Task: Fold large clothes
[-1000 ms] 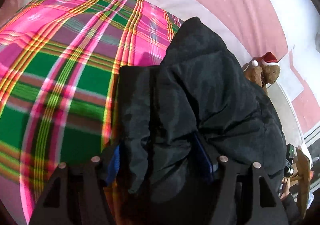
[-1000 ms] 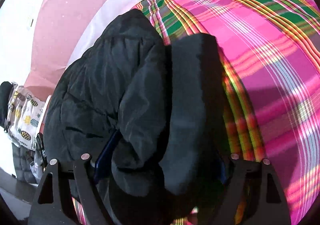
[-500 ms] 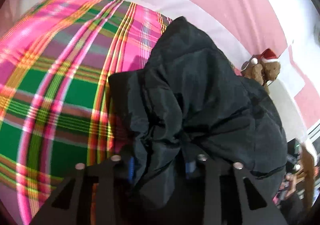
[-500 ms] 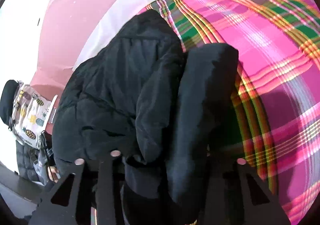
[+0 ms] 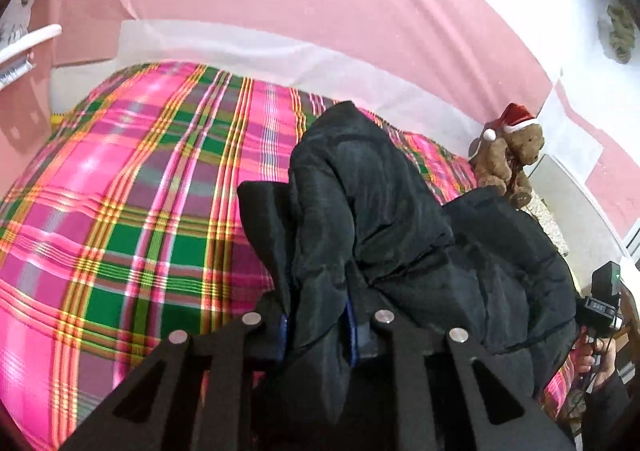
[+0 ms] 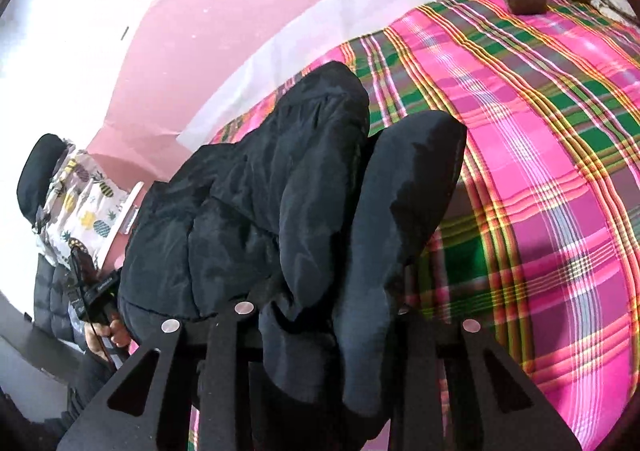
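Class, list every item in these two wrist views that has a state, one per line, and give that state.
Black padded jacket: bunched, lifted at near edge.
Pink-and-green plaid bedspread: spread flat.
Brown teddy bear in Santa hat: sitting upright.
Left gripper: closing, jacket between fingers.
Right gripper: closing, jacket between fingers.

I see the jacket point(image 5: 384, 219) lying on the bed cover point(image 5: 132, 211), its near edge between the fingers of both my tools. The toy bear point(image 5: 508, 159) sits behind it, at the bed's far edge.
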`<state>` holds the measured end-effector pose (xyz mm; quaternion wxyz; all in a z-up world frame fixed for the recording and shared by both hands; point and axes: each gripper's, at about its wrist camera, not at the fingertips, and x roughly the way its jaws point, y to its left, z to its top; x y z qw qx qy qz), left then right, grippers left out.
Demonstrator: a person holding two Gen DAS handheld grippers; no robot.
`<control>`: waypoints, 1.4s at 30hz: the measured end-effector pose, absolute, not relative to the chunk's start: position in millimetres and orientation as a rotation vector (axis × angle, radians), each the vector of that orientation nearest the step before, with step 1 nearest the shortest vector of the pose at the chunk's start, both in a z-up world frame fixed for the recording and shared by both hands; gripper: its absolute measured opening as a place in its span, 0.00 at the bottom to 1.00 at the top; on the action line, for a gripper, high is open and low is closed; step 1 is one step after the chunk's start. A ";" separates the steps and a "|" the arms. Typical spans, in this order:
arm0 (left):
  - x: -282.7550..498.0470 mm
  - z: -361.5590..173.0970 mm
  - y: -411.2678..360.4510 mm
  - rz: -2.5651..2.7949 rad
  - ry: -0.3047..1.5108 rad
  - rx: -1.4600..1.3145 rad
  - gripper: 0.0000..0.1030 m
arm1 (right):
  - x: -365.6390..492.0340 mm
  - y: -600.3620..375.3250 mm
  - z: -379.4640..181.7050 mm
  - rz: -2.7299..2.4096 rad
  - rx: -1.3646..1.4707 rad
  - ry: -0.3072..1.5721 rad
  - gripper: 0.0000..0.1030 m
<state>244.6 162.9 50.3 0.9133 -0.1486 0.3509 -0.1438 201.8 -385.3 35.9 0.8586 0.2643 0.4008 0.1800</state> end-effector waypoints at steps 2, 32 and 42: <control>241.9 57.6 170.0 -0.290 0.709 -0.306 0.21 | 202.9 -378.5 41.5 0.388 0.550 0.836 0.28; 299.4 -4.6 355.1 -0.051 0.731 -0.397 0.14 | 337.7 -219.5 -19.5 0.475 0.486 0.945 0.34; 293.4 -5.1 346.7 -0.007 0.747 -0.361 0.21 | 330.4 -233.7 -25.1 0.413 0.537 1.001 0.55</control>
